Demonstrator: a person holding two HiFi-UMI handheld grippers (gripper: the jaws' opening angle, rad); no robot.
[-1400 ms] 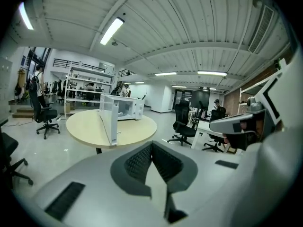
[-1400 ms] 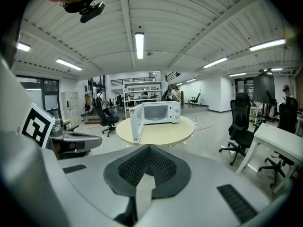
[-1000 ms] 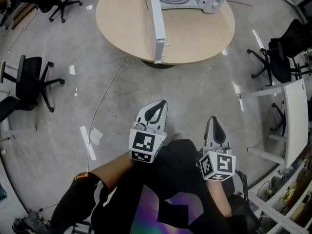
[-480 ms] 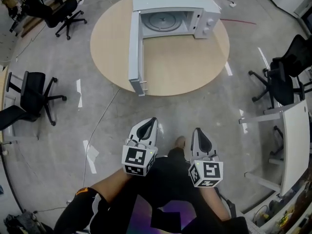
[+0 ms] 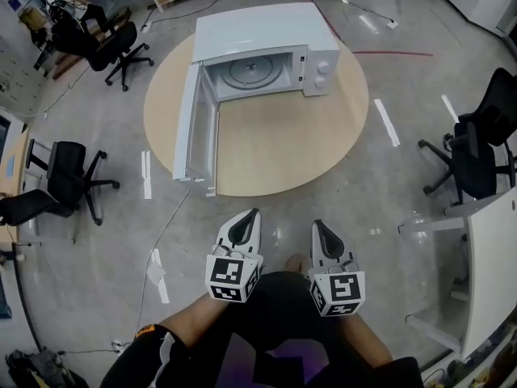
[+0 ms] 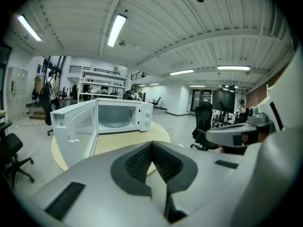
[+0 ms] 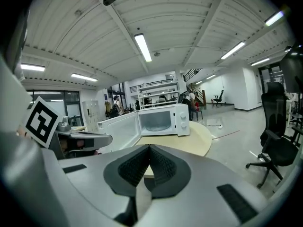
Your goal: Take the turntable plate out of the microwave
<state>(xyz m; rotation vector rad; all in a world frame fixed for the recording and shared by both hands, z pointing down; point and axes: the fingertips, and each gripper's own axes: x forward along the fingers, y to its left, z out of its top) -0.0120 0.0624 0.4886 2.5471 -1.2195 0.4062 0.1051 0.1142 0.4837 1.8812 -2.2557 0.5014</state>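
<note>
The turntable plate (image 5: 252, 71) lies flat on the floor of the microwave (image 5: 254, 24) cavity, seen through the open front. The microwave stands at the far side of the round tabletop (image 5: 299, 140). Its door (image 5: 187, 132) is swung out to the left and reaches towards the near edge of the tabletop. Both claws are well short of the tabletop, over the floor (image 5: 363, 217). The left claw (image 5: 250, 214) and the right claw (image 5: 317, 224) are side by side, each closed on nothing with its pads meeting, and both point towards the microwave. A thin cable (image 5: 168, 208) runs across the floor from under the tabletop towards the near left. Black office chairs stand around: one at the left (image 5: 60, 180), one at the far left (image 5: 121, 47) and one at the right (image 5: 477, 148), beside a white desk (image 5: 493, 241).

A second ago only the front of the microwave showed at the far edge of the head view. Now the whole microwave and tabletop are in view and nearer. The claws have drawn closer together, and their jaws are closed as before.
</note>
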